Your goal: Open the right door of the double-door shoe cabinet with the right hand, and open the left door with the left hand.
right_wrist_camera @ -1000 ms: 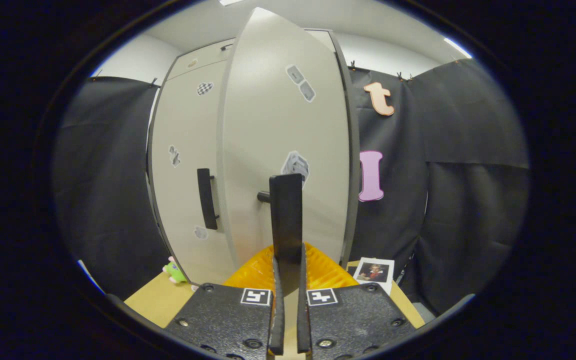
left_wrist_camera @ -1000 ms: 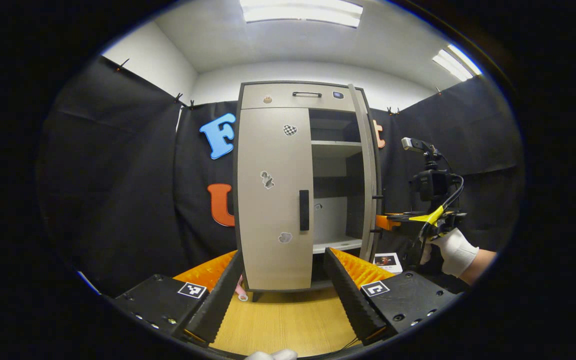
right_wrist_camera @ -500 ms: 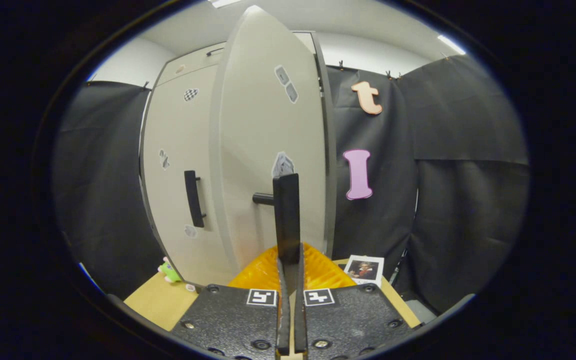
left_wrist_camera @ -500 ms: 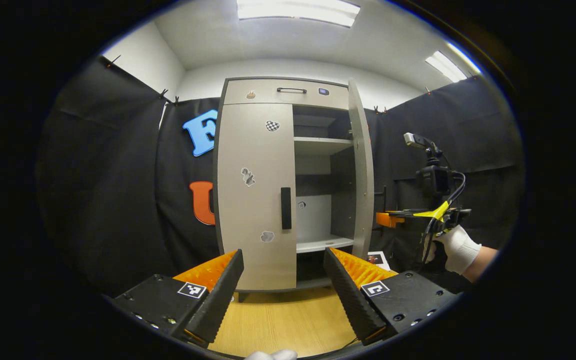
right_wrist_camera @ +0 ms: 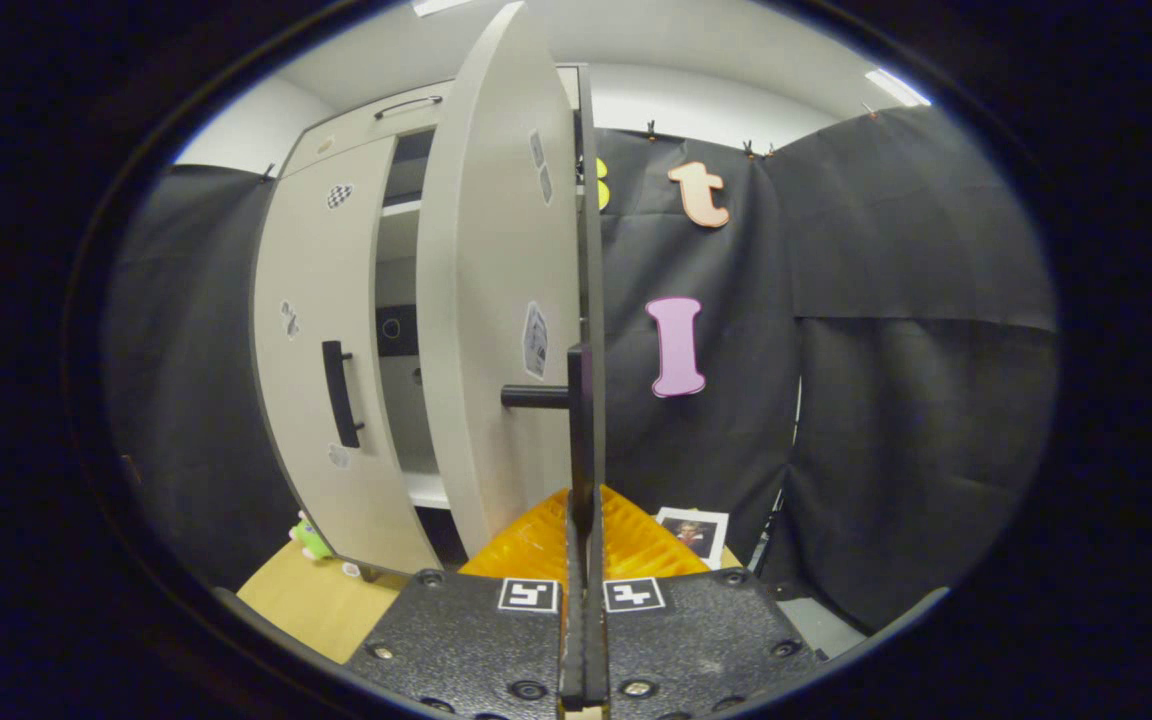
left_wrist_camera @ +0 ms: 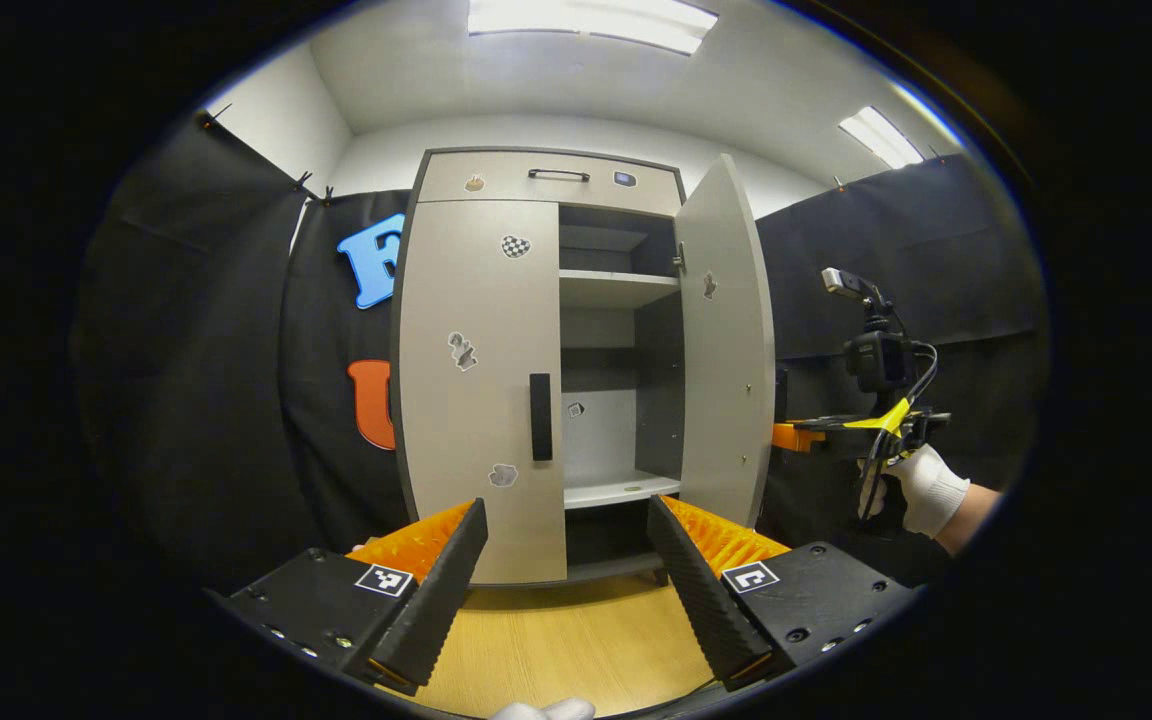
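Two doors on the shoe cabinet point(left_wrist_camera: 546, 185) in front of me: the right door point(left_wrist_camera: 726, 340) stands swung wide open, showing the shelves point(left_wrist_camera: 616, 288) inside, while the left door point(left_wrist_camera: 481, 370) is flat shut with its handle point(left_wrist_camera: 540, 417) untouched. My right gripper point(right_wrist_camera: 582, 520) has its jaws clamped together on the right door's handle point(right_wrist_camera: 581, 420), which I see edge-on. My left gripper point(left_wrist_camera: 566, 545) hangs in front of the cabinet above the desk point(left_wrist_camera: 556, 650), jaws wide apart and holding nothing, clear of the left door.
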Demonstrator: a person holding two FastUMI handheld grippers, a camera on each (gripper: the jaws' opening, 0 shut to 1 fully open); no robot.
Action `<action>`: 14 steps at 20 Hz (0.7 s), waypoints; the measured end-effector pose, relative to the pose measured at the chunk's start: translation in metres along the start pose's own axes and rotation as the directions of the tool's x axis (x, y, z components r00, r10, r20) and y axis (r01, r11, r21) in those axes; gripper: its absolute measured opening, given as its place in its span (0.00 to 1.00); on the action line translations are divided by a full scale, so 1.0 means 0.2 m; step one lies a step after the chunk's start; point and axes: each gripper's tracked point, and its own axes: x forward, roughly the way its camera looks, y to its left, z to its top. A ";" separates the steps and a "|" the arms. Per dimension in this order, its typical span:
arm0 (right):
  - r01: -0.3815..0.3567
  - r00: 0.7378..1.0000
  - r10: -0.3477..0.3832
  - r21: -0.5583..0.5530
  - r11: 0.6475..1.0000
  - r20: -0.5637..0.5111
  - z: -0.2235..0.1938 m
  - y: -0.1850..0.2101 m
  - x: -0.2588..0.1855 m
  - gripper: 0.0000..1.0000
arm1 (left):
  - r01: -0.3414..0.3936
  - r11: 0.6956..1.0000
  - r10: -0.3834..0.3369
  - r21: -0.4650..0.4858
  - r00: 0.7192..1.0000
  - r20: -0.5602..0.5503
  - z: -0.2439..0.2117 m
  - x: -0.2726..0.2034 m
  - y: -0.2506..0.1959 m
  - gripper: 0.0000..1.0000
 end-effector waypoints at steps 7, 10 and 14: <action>0.000 1.000 0.000 0.011 1.000 0.007 0.01 -0.18 -0.01 0.04 | 0.035 0.999 -0.035 0.021 0.999 -0.012 -0.01 0.09 -0.10 0.96; -0.033 0.999 0.033 0.026 0.999 0.008 0.01 -0.19 -0.01 0.04 | 0.040 0.999 -0.040 0.019 0.999 -0.008 0.00 0.11 -0.15 0.96; -0.058 0.998 0.057 0.093 0.994 0.012 0.01 -0.19 0.00 0.04 | 0.057 0.998 -0.057 0.000 0.998 -0.005 0.03 0.20 -0.24 0.96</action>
